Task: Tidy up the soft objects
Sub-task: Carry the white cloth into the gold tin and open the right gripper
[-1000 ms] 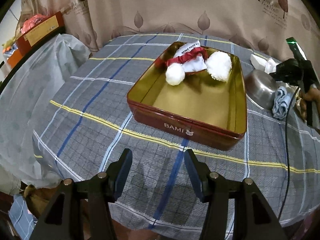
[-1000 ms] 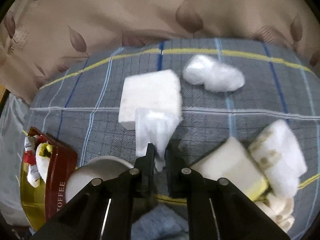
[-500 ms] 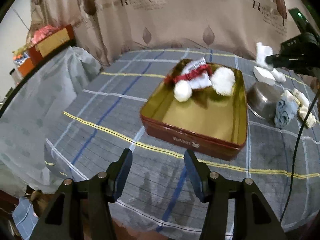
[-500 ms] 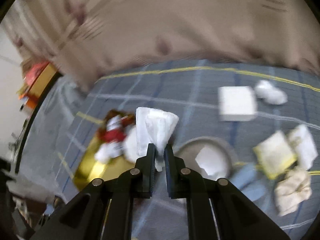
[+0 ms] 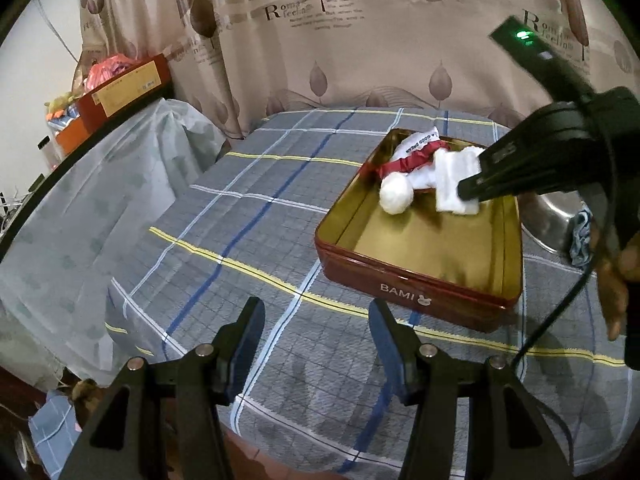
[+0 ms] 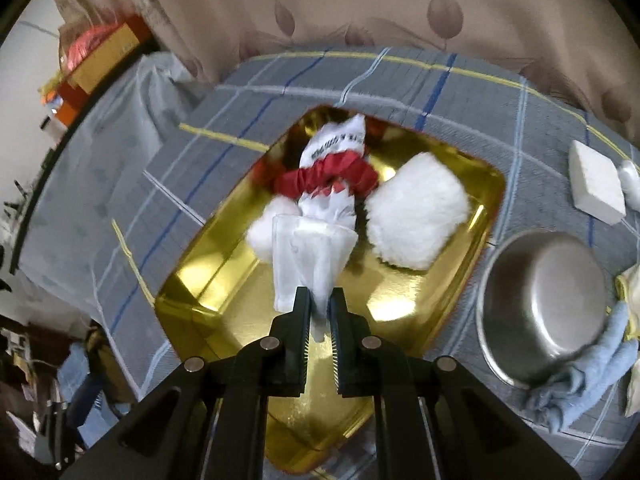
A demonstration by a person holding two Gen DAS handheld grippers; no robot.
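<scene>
The tin (image 5: 416,280) is red outside, gold inside. The tissue (image 6: 312,248) and puff (image 6: 416,224) are white. The tabletop (image 5: 256,216) cloth is grey with blue, white and yellow lines.

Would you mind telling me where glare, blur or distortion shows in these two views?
Right wrist view: bright glare patches on the gold tin floor, motion smear at the left edge, fisheye bending the tablecloth lines. Left wrist view: sharper, dim corners, soft shadows under the left gripper.
</scene>
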